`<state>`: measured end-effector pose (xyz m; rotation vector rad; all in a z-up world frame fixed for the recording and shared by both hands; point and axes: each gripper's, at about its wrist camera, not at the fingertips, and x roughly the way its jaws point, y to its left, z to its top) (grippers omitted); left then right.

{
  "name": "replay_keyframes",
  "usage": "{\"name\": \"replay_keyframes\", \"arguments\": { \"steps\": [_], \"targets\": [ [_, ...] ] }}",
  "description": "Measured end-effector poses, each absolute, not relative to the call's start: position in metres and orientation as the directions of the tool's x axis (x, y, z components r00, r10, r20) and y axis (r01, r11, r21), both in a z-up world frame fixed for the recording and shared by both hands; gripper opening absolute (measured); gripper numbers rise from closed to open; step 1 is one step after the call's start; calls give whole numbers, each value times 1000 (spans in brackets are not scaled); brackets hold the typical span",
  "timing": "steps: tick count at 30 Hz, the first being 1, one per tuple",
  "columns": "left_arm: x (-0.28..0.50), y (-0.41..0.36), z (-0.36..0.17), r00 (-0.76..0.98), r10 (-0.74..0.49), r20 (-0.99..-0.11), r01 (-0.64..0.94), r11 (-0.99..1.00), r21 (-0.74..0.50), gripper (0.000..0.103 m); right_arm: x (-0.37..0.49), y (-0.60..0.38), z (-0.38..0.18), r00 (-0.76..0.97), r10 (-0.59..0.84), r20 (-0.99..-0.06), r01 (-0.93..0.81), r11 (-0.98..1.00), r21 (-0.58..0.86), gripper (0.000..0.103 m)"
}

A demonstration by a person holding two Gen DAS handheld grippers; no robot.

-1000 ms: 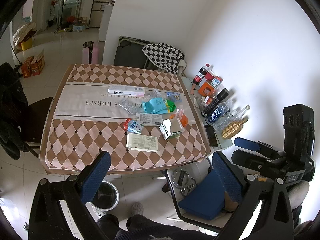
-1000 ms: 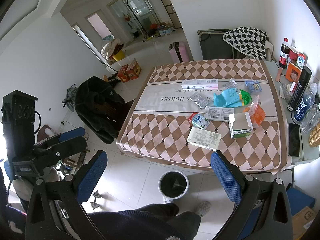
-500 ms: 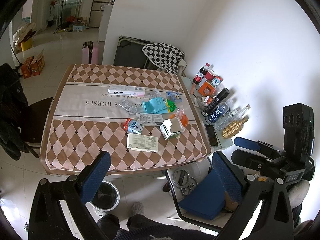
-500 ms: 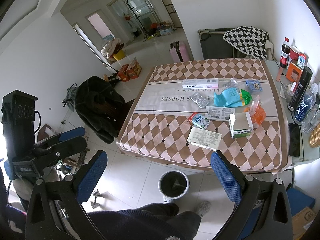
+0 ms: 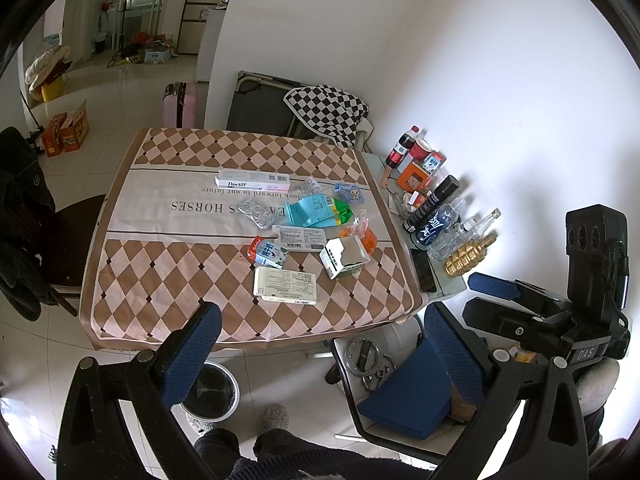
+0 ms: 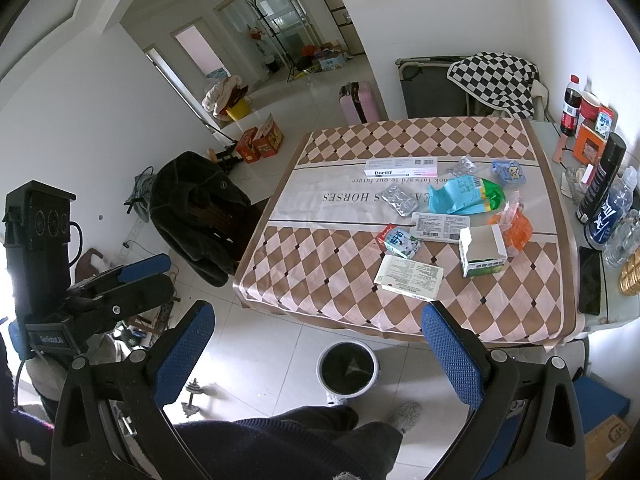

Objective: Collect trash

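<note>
Trash is all bunched on the right half of the table (image 6: 328, 272), which has a diamond-pattern cloth. Nearest the front edge is a flat white medicine box (image 6: 409, 277), with an open green-and-white carton (image 6: 482, 251) just beside it and a small red-and-blue snack packet (image 6: 398, 242) right behind. Further back: a white label card (image 6: 441, 228), an orange plastic bag (image 6: 514, 228), a teal-and-green pouch (image 6: 464, 195), a silver blister pack (image 6: 398, 199) and a long toothpaste box (image 6: 400, 167). On the floor right in front of the table sits a round bin (image 6: 347, 368) with a black liner.

Both grippers hang well back from the table over the floor, nothing between the fingers. Left gripper (image 5: 320, 354) has its jaws wide apart, same for the right gripper (image 6: 318, 354). Bottles (image 5: 434, 222) crowd a side table against the wall.
</note>
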<state>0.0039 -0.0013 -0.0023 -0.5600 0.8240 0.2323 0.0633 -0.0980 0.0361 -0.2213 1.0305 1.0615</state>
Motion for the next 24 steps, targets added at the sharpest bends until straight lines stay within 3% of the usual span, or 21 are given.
{"name": "replay_keyframes", "arguments": {
  "steps": [19,24],
  "targets": [
    [8,0,-8,655,-21,-756,-404,836,-373,103,70,-97,37,112,609,-785,-784,539,306,103],
    [26,17,-35,583,80,-808,-476,840,-261,103,93,-98,14,242,558,-794,-655,698,291,103]
  ]
}}
